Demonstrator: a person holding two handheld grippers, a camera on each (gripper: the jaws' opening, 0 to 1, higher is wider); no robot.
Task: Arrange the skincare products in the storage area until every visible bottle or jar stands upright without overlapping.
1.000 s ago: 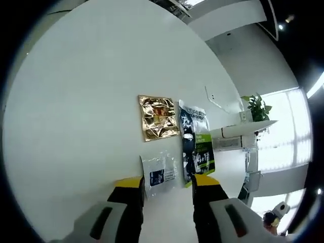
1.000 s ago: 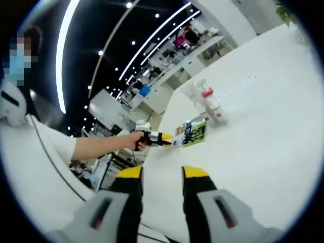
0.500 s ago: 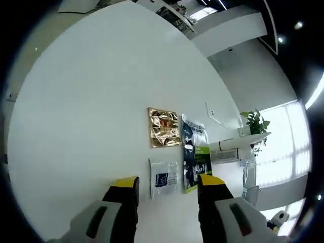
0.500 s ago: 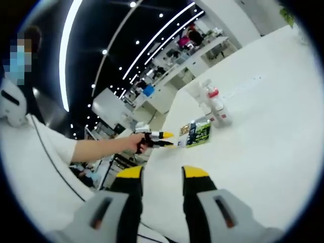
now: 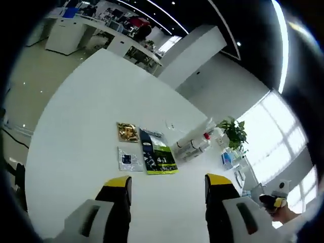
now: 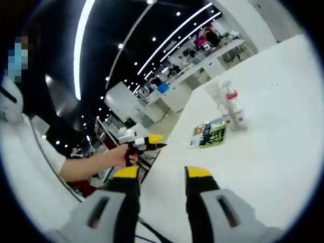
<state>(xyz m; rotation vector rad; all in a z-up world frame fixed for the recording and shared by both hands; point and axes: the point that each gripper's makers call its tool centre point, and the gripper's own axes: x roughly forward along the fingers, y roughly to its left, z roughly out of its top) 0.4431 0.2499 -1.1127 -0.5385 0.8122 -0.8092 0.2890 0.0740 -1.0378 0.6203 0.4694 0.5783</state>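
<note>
We're holding both grippers off the white table [image 5: 76,131] with jaws spread and empty, bottles [image 5: 195,146] lying tipped past the sachets [image 5: 158,158], ahead-right of left gripper [image 5: 166,183], seemingly nearer than right gripper [image 6: 162,174].

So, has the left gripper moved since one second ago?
Yes. The left gripper has pulled back from the green sachet lying on the white table; it was nearly touching it before.

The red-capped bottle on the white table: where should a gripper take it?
Judging by its pose, grip the red-capped bottle across its body, below the cap. It appears to lie on its side beside another bottle, so come from above with fingers straddling its width, then tip it upright.
</note>
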